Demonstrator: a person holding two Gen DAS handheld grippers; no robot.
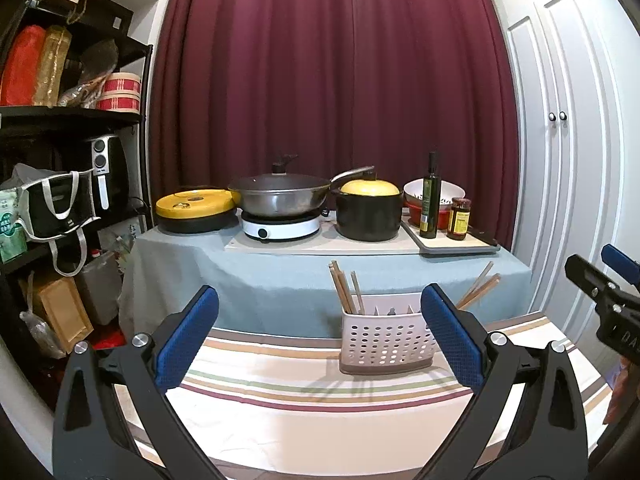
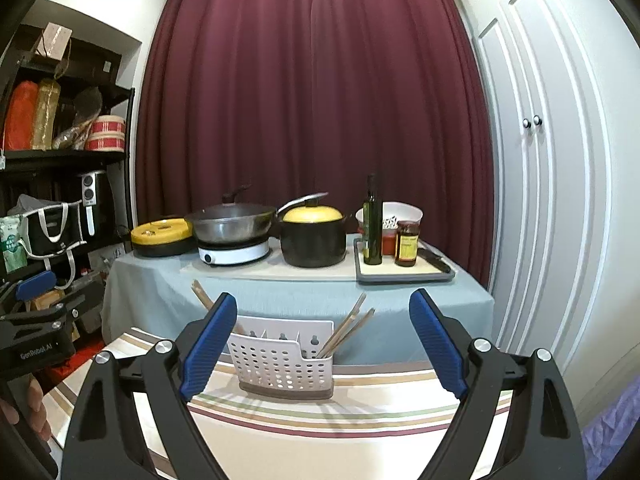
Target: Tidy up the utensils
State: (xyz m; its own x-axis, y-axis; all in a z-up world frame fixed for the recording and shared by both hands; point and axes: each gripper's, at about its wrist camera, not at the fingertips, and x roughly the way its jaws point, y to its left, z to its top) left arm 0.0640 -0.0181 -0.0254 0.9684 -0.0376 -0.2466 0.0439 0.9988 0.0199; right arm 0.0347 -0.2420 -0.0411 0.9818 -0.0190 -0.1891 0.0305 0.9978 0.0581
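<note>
A white perforated utensil caddy [image 1: 384,340] [image 2: 282,364] stands at the far edge of the striped tablecloth [image 1: 304,396] [image 2: 360,420]. Wooden chopsticks lean out of its left end [image 1: 343,290] [image 2: 202,296] and its right end [image 1: 480,286] [image 2: 348,330]. My left gripper [image 1: 318,336] is open, hovering above the cloth short of the caddy, nothing between its blue pads. My right gripper [image 2: 322,344] is open too, framing the caddy from the near side, and it shows at the right edge of the left wrist view [image 1: 600,276]. The left gripper appears at the left edge of the right wrist view [image 2: 36,304].
Behind the caddy a second table with a blue-grey cloth [image 1: 280,276] carries a yellow-lidded pan [image 1: 194,206], a wok on a hob [image 1: 280,200], a black pot [image 1: 368,210], an oil bottle [image 1: 430,196], a jar [image 1: 459,218] and a bowl. Black shelves [image 1: 60,120] stand left, a white cupboard [image 1: 568,140] right.
</note>
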